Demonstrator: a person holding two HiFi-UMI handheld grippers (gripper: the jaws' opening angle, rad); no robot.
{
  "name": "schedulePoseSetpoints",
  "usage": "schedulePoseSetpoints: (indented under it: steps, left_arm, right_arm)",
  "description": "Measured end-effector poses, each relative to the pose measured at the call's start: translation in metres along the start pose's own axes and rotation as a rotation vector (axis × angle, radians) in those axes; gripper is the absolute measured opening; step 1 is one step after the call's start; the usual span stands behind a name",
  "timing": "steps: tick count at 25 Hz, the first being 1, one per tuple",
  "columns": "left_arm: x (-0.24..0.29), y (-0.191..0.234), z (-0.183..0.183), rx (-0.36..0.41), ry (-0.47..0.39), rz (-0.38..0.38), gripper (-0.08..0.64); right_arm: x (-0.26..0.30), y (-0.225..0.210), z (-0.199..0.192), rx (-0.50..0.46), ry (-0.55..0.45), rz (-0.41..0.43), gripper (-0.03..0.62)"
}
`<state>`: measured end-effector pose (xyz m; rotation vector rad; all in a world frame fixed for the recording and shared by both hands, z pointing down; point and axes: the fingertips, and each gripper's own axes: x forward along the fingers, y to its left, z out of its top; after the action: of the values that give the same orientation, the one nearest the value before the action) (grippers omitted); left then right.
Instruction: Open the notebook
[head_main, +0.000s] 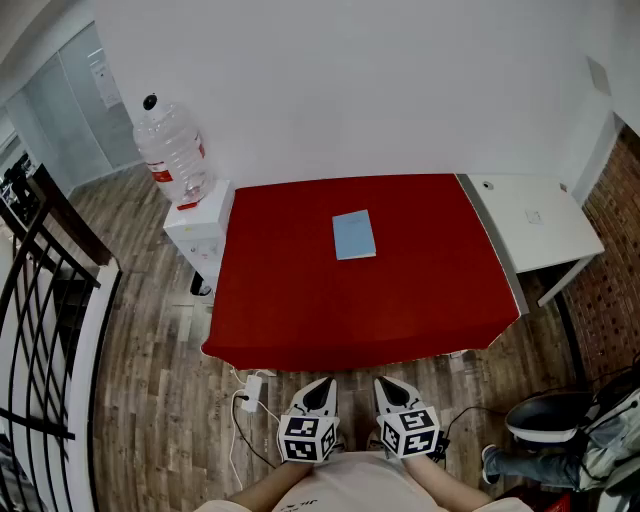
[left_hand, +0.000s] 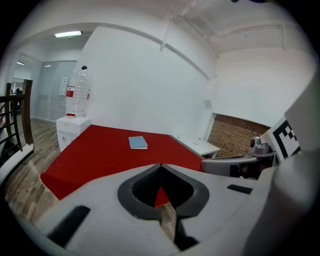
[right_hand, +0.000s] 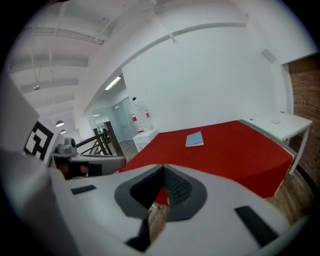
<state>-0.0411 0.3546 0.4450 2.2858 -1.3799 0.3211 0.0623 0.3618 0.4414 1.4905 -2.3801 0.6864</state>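
Held low against the body, short of the near edge of the counter: left gripper and right gripper, both clenched on nothing (likely a ready pose before any reach). Notebook closed and flat, nearer the far edge, well apart from both.

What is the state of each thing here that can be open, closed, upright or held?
notebook: closed, lying flat on the red table, untouched
left gripper: shut, empty
right gripper: shut, empty
water bottle: upright, capped, on the white stand
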Motion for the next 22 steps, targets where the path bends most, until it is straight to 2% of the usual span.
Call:
schedulePoseSetpoints:
  steps: [10, 16, 22]
  left_arm:
    - [-0.007, 0.036, 0.003, 0.021, 0.01, -0.03, 0.006]
    - [0.007, 0.047, 0.004, 0.015, 0.021, -0.042, 0.006]
    - [0.039, 0.062, 0.019, 0.007, 0.022, -0.026, 0.006]
  right_arm:
    - [0.02, 0.035, 0.0, -0.013, -0.015, -0.025, 0.006]
    - [0.036, 0.03, 0.003, -0.008, -0.012, -0.041, 0.006]
    - [0.071, 0.013, 0.014, -0.002, 0.006, -0.023, 0.006]
